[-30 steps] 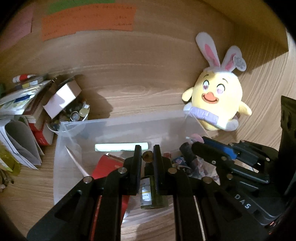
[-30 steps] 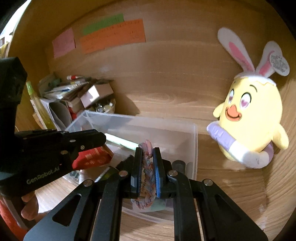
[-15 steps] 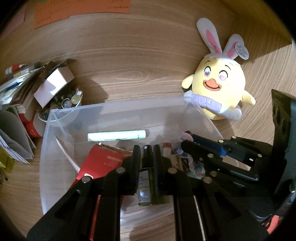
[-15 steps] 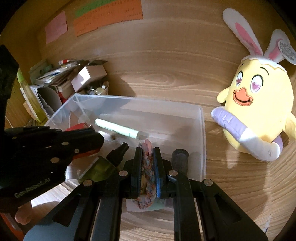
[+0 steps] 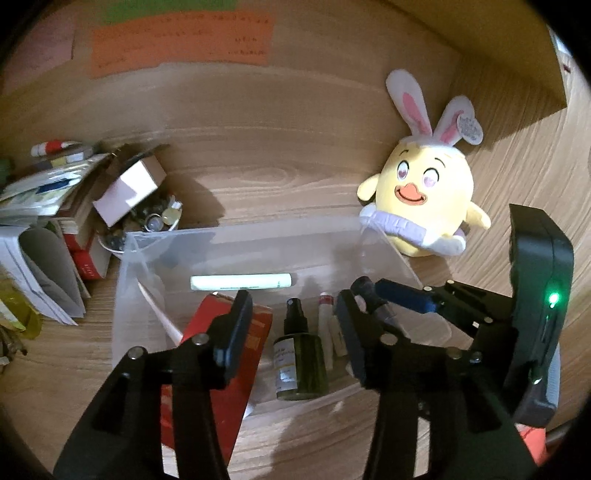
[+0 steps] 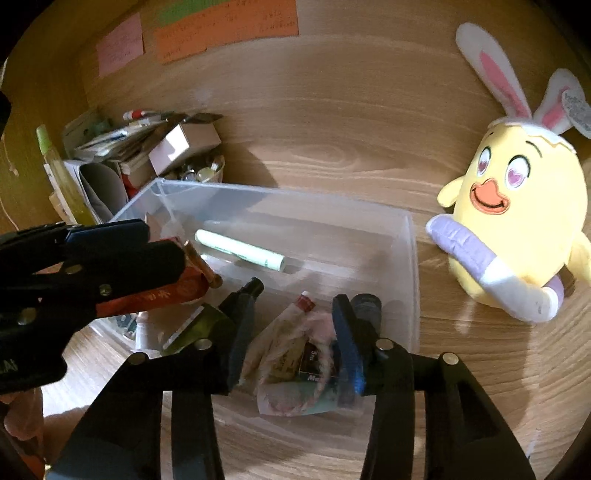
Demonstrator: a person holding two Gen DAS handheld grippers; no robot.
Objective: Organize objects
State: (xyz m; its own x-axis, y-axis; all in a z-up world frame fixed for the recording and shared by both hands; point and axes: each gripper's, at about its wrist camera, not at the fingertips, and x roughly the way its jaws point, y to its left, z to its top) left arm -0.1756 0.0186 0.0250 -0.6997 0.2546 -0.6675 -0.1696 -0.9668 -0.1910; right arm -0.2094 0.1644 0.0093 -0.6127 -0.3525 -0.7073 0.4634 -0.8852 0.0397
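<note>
Both grippers just opened over clear bin [image 5: 236,240]: L gripper [image 5: 293,317] let go, green spray bottle [image 5: 300,363] lying in bin; R gripper [image 6: 291,325] released, braided pouch [image 6: 295,365] resting inside too.

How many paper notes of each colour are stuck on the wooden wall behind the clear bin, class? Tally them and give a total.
Pink note: 1
Green note: 1
Orange note: 1
Total: 3
</note>
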